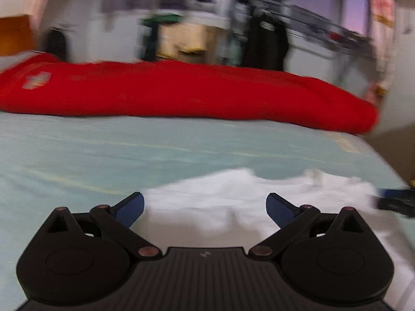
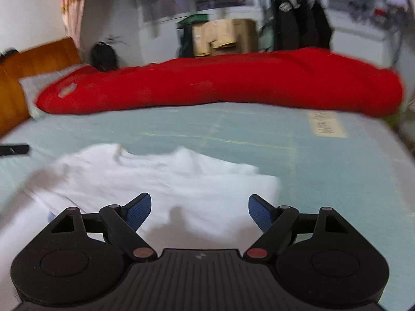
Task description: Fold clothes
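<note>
A white garment [image 1: 259, 197] lies rumpled on the pale green bed sheet [image 1: 129, 150]. It also shows in the right wrist view [image 2: 155, 178], spread wider. My left gripper [image 1: 205, 208] is open and empty, just above the garment's left part. My right gripper [image 2: 199, 211] is open and empty over the garment's near right part. The other gripper shows as a dark shape at the right edge of the left wrist view [image 1: 396, 199] and at the left edge of the right wrist view [image 2: 14, 149]. Both views are motion-blurred.
A long red blanket roll [image 1: 181, 90] lies across the far side of the bed; it also shows in the right wrist view [image 2: 220, 83]. A wooden headboard [image 2: 31, 62] is at the left. Cardboard boxes [image 2: 223, 36] and hanging dark clothes [image 2: 298, 26] stand beyond the bed.
</note>
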Available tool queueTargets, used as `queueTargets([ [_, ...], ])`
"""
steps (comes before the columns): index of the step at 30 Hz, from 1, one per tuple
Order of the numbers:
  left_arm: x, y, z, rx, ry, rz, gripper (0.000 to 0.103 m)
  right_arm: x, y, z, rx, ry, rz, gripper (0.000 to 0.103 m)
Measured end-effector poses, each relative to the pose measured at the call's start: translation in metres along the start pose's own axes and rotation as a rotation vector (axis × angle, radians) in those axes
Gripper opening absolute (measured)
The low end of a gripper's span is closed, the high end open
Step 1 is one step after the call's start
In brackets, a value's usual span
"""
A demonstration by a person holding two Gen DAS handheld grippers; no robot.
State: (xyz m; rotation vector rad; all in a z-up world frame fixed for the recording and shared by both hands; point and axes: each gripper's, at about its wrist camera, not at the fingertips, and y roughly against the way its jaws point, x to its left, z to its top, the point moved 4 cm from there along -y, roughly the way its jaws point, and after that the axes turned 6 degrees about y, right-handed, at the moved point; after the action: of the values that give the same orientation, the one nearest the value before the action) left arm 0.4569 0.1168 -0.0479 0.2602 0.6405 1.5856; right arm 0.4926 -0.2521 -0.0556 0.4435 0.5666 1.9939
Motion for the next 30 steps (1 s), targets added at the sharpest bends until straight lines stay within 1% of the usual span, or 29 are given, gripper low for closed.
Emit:
queueTargets([
  [1, -0.008, -0.007, -0.002, 0.02, -0.006, -0.037, 0.1, -0.003, -0.01, 0.0, 0.015, -0.013, 0.006, 0.085],
  [2, -0.01, -0.016, -0.005, 0.037, -0.014, -0.033, 0.1, -0.005, -0.019, 0.0, 0.03, -0.027, 0.013, 0.085],
  [4, -0.012, -0.033, -0.01, 0.07, -0.028, -0.02, 0.1, -0.013, -0.034, -0.001, 0.055, -0.058, 0.015, 0.084],
  [5, -0.008, -0.038, -0.014, 0.086, -0.029, 0.0, 0.1, -0.023, -0.033, -0.006, 0.059, -0.082, -0.005, 0.082],
  [7, 0.002, -0.047, -0.022, 0.119, -0.032, 0.042, 0.1, -0.042, -0.031, -0.016, 0.066, -0.13, -0.045, 0.082],
  [9, 0.012, -0.05, -0.027, 0.147, -0.005, 0.008, 0.1, -0.057, -0.024, -0.018, 0.04, -0.186, -0.047, 0.08],
  [11, 0.018, -0.054, -0.029, 0.153, 0.013, -0.011, 0.1, -0.069, -0.015, -0.017, 0.002, -0.245, -0.034, 0.079],
  [12, 0.018, -0.055, -0.031, 0.152, 0.013, -0.014, 0.1, -0.077, -0.013, -0.018, -0.009, -0.291, -0.02, 0.076],
  [13, 0.017, -0.056, -0.032, 0.15, 0.013, -0.018, 0.1, -0.088, -0.014, -0.02, -0.009, -0.358, 0.005, 0.071],
  [14, 0.017, -0.057, -0.034, 0.149, 0.012, -0.021, 0.1, -0.097, -0.017, -0.024, -0.006, -0.419, 0.033, 0.07],
  [16, 0.017, -0.055, -0.036, 0.154, 0.007, -0.021, 0.1, -0.109, -0.026, -0.031, -0.008, -0.501, 0.1, 0.07],
  [17, 0.016, -0.054, -0.036, 0.156, 0.005, -0.02, 0.1, -0.113, -0.03, -0.033, -0.016, -0.527, 0.126, 0.07],
  [20, 0.014, -0.053, -0.036, 0.154, 0.004, -0.017, 0.1, -0.115, -0.046, -0.026, -0.034, -0.541, 0.146, 0.069],
  [21, 0.013, -0.052, -0.037, 0.153, 0.003, -0.016, 0.1, -0.114, -0.051, -0.023, -0.031, -0.534, 0.148, 0.065],
  [22, 0.014, -0.051, -0.037, 0.152, -0.001, -0.016, 0.1, -0.112, -0.056, -0.02, -0.021, -0.524, 0.146, 0.043],
  [23, 0.014, -0.05, -0.036, 0.152, -0.003, -0.019, 0.1, -0.109, -0.06, -0.018, -0.001, -0.507, 0.14, 0.007],
  [24, 0.015, -0.049, -0.036, 0.151, -0.006, -0.023, 0.1, -0.107, -0.061, -0.018, 0.007, -0.494, 0.133, 0.008],
  [26, 0.016, -0.048, -0.035, 0.15, -0.01, -0.029, 0.1, -0.106, -0.057, -0.021, -0.011, -0.482, 0.116, 0.007],
  [28, 0.018, -0.045, -0.032, 0.145, 0.004, -0.043, 0.1, -0.112, -0.049, -0.024, -0.038, -0.494, 0.08, 0.007],
  [30, 0.021, -0.043, -0.024, 0.13, 0.025, -0.069, 0.1, -0.116, -0.045, -0.023, -0.039, -0.498, 0.029, 0.008],
])
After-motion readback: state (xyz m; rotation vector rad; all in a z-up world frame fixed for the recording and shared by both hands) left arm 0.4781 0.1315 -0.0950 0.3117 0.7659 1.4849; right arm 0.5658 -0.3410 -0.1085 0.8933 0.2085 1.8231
